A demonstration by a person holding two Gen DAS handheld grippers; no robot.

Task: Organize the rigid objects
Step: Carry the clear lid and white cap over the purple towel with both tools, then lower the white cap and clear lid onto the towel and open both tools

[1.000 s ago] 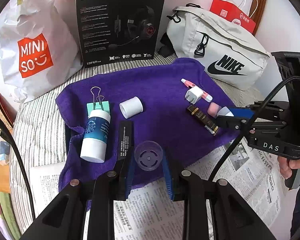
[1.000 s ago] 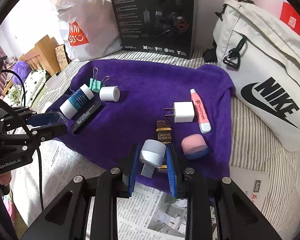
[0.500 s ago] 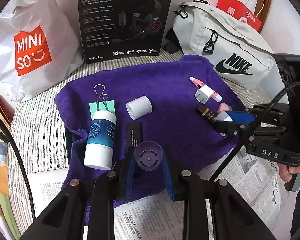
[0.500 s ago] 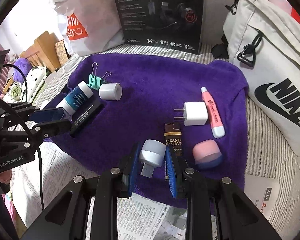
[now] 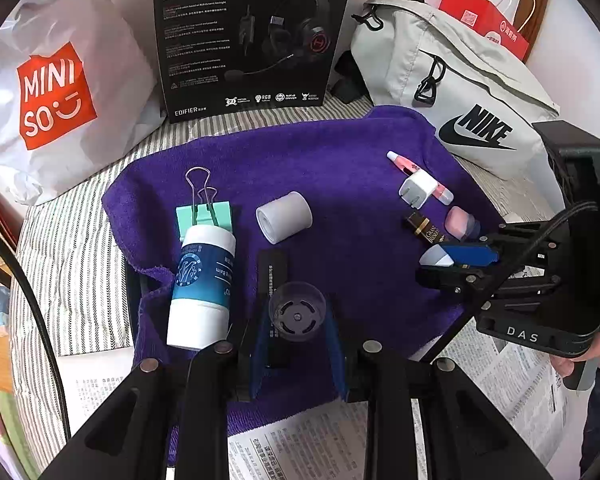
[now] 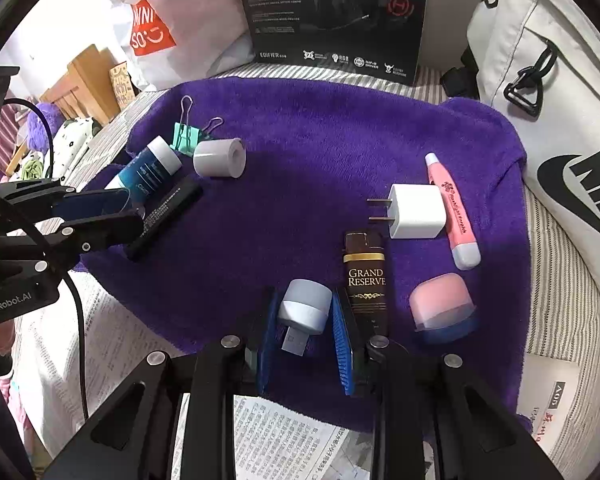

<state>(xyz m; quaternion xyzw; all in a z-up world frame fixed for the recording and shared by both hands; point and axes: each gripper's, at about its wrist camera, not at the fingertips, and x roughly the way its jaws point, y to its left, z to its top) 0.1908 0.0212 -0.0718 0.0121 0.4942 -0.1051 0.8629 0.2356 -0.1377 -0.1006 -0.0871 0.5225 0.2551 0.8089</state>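
My left gripper is shut on a clear round cap, held just above the purple towel beside a black bar. My right gripper is shut on a small white USB light; it also shows in the left wrist view. On the towel lie a blue and white bottle, a green binder clip, a white cylinder, a white charger plug, a pink pen, a brown lighter and a pink and blue cap.
A black headset box, a white Miniso bag and a grey Nike bag stand behind the towel. Newspaper lies at the front on the striped bedding.
Both grippers have moved forward over the towel with their objects still held; the things on it look closer and lower in both views.
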